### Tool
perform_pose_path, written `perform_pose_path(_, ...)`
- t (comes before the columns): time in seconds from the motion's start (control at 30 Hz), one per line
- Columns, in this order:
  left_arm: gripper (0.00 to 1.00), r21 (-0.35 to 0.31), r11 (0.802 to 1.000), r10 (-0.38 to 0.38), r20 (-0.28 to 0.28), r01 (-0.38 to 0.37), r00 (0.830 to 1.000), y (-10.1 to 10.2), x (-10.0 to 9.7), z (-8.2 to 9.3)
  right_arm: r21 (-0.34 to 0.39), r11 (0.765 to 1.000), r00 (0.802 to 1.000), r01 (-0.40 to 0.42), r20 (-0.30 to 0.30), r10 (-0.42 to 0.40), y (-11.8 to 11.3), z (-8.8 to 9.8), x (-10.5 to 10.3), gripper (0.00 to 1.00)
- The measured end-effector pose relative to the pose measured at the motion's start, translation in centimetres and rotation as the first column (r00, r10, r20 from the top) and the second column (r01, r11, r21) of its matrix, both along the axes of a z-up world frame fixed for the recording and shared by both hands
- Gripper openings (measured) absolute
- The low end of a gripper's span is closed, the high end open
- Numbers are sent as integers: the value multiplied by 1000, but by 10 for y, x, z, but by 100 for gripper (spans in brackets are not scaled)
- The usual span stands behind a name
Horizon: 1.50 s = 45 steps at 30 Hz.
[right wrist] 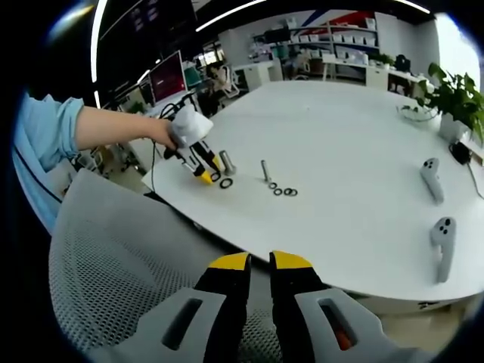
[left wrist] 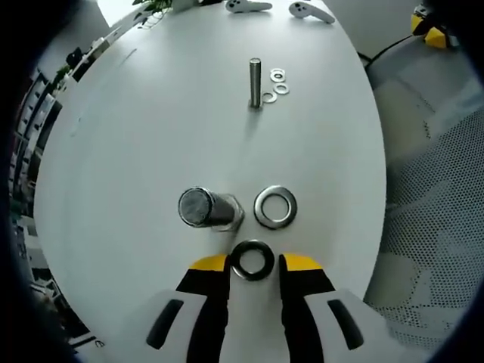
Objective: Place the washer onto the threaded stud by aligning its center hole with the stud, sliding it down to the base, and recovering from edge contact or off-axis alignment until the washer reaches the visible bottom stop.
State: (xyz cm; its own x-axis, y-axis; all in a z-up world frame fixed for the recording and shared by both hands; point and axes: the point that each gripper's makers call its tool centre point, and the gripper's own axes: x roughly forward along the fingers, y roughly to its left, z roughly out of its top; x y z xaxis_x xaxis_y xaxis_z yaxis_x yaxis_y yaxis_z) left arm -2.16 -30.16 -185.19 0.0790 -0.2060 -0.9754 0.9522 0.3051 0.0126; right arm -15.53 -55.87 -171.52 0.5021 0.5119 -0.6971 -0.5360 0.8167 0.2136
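Observation:
A dark washer sits between the yellow fingertips of my left gripper, whose jaws are closed to its width just above the white table. Just ahead stands a thick threaded stud on a hex base, with a silver washer lying flat to its right. The right gripper view shows the left gripper held by a hand beside that stud. My right gripper is shut and empty, hovering off the table over a mesh chair.
Farther back a thin stud stands with three small washers beside it. Two white controllers lie near the table's right edge. A plant is at the far right. A blue-sleeved arm reaches in from the left.

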Motion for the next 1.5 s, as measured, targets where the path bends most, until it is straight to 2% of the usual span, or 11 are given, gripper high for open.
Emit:
perform_pose_path(0.07,21,10,1000,-16,9,16,1000,0,0,0,-1,1000,1000,-3,-1,3,0,0,0,13)
perform_pose_path(0.37,20,9,1000,10,30,-10,1000,0,-2,2,-1,1000,1000,-5,-1,5,0,0,-1,13)
perform_pose_path(0.47,20,24,1000,-8,48,6,999,1,-2,3,0,1000,1000,-7,0,7,0,0,-1,13)
perform_pose_path(0.93,19,20,1000,-2,62,0,998,0,1,19,5,1000,1000,-10,7,10,1,1,0,13)
perform_pose_path(1.27,19,13,1000,9,68,-10,998,0,6,23,5,1000,1000,-16,7,16,1,1,-1,13)
perform_pose_path(1.5,19,38,999,-13,71,11,997,5,4,30,8,1000,1000,-15,10,15,2,1,0,13)
